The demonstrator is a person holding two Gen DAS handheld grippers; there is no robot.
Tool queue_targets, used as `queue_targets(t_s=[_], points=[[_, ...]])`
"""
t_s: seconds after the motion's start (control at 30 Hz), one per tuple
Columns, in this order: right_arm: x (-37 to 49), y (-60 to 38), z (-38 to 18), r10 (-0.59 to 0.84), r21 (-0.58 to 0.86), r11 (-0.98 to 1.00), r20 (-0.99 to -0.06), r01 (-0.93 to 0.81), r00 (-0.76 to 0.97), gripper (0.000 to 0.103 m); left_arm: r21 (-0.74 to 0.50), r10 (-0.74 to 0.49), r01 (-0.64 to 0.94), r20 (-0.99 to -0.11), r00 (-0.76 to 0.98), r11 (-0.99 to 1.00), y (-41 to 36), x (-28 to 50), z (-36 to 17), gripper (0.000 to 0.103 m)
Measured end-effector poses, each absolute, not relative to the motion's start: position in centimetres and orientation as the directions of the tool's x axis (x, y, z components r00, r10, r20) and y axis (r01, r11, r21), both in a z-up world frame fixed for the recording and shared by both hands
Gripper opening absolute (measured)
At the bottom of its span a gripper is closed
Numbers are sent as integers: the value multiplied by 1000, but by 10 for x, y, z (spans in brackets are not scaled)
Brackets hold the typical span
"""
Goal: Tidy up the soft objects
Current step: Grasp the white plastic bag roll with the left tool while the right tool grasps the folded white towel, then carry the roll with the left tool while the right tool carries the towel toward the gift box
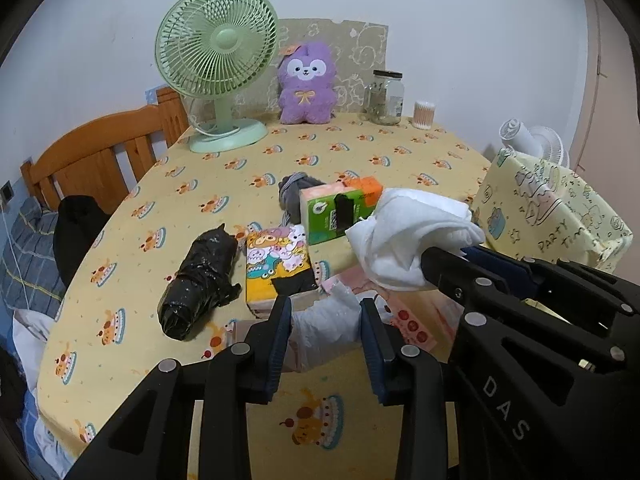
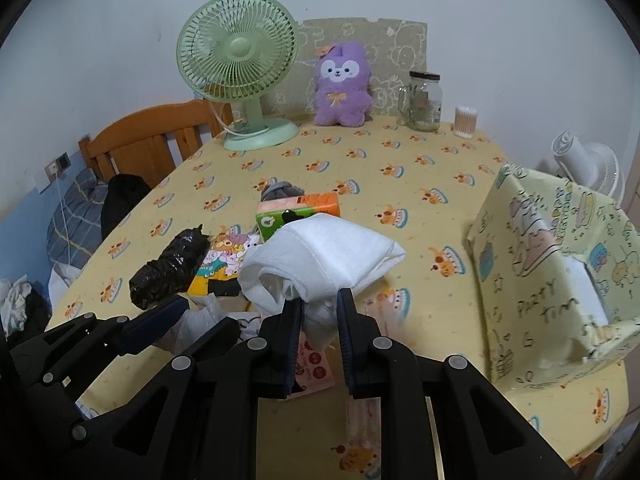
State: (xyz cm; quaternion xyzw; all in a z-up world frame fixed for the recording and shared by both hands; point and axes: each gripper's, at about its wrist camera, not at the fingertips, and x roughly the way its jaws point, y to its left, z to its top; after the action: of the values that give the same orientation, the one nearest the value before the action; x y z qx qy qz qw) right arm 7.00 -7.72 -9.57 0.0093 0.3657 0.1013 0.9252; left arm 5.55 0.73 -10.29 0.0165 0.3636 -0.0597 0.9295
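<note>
My right gripper (image 2: 319,312) is shut on a bunched white cloth (image 2: 320,256) and holds it above the table; in the left wrist view the cloth (image 1: 416,232) hangs from that gripper (image 1: 444,260) at the right. My left gripper (image 1: 326,320) is shut on a white crinkled piece (image 1: 324,320), paper or plastic, just over a pink packet (image 1: 412,320). That left gripper (image 2: 204,316) shows low on the left in the right wrist view. A purple plush toy (image 1: 306,84) sits upright at the back of the table.
On the yellow tablecloth (image 1: 140,320) lie a black wrapped bundle (image 1: 200,284), a cartoon tissue pack (image 1: 276,264), a green-orange tissue pack (image 1: 340,208) and a grey cloth (image 1: 296,192). A green fan (image 1: 218,60), glass jar (image 1: 386,96) and cotton swabs (image 1: 424,114) stand behind. A yellow open box (image 2: 552,264) stands right.
</note>
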Motion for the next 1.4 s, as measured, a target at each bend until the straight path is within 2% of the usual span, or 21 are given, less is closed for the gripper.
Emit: queue_targets(t_s=[0.83, 1.4], points=[[45, -104, -20, 198, 93, 980, -590, -178, 783, 21, 14, -90, 120, -570, 816, 993, -12, 32, -25, 35], [42, -150, 0, 131, 79, 991, -560, -105, 818, 21, 3, -151, 181, -538, 829, 984, -55, 37, -9, 35]])
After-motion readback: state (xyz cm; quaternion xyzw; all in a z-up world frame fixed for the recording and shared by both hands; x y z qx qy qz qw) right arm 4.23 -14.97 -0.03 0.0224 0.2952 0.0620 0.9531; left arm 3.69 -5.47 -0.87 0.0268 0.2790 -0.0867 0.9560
